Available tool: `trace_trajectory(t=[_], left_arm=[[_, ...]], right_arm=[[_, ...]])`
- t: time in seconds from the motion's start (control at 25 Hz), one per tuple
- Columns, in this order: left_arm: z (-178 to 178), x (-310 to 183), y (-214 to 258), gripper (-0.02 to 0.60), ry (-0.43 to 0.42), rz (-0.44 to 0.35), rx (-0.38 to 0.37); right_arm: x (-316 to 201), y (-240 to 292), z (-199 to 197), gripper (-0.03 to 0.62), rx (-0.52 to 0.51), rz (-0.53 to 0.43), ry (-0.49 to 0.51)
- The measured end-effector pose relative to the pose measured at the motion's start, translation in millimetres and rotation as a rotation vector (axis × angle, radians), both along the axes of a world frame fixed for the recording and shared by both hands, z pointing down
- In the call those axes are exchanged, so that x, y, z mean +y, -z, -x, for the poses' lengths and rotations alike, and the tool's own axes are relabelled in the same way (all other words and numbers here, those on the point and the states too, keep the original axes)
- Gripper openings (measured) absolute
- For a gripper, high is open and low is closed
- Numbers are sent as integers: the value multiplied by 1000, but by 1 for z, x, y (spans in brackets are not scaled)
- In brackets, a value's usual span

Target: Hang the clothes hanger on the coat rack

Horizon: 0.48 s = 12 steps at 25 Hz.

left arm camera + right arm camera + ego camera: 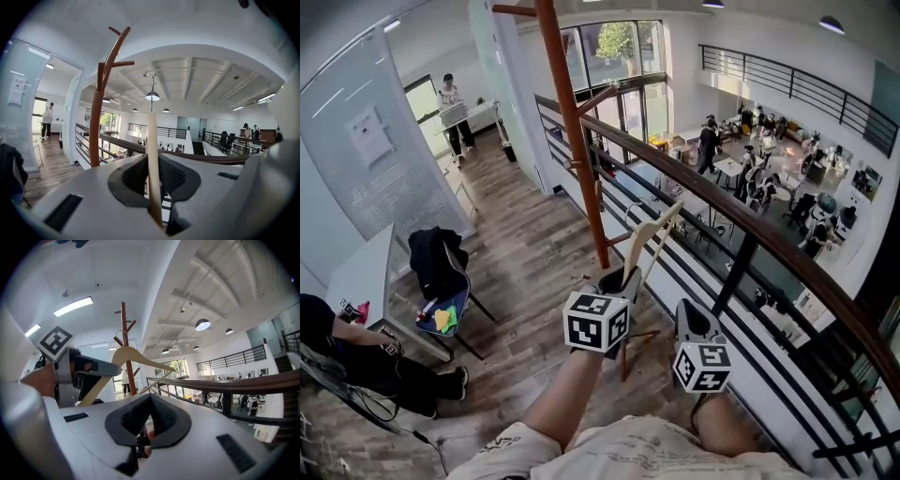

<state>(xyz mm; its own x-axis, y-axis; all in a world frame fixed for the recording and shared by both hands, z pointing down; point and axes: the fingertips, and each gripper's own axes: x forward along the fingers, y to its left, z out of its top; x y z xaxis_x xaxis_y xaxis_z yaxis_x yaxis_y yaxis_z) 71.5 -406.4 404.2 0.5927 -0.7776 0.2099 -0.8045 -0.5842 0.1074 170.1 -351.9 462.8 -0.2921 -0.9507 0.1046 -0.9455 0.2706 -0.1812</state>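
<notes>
A wood-floored mezzanine (525, 262) is bounded by a dark railing (750, 230). A pale wooden clothes hanger (652, 239) is pinched by one arm between the jaws of the left gripper (623, 277), near the brown coat rack (572, 122) and not yet hung. The right gripper (694, 319) is held just beside it, jaws pressed together on nothing.
</notes>
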Motion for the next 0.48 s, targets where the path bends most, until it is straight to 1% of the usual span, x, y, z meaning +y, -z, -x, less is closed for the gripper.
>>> trace_trajectory(t=[0.24,0.48], left_arm=[[-7,-16,33,57,7,-48,8],[-8,-34,63,57,14,-76,7]], right_arm=[[0,1,-6,-2,44,-16,6],[-4,-2,-17,-2,27,10,4]])
